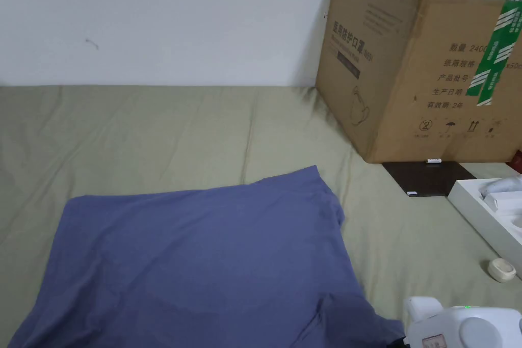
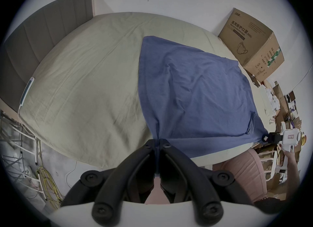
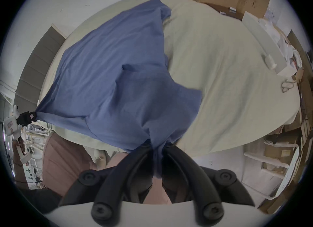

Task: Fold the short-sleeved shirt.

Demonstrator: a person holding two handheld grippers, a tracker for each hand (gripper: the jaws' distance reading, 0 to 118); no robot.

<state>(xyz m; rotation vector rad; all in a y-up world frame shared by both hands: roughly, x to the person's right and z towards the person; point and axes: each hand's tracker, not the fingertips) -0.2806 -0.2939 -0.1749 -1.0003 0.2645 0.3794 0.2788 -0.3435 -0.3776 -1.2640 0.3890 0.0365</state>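
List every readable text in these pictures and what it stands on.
"医用防护口罩 (N95)": brown cardboard box, left face.
"产品批号": box, right face.
"生产日期": same face.
"有效期: 2年": same face.
Smaller box print, green tape print: too blurred to read.

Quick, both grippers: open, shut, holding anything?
Left gripper: closed, pinching an edge of the blue shirt.
Right gripper: closed, pinching bunched fabric of the same shirt at its other near corner.
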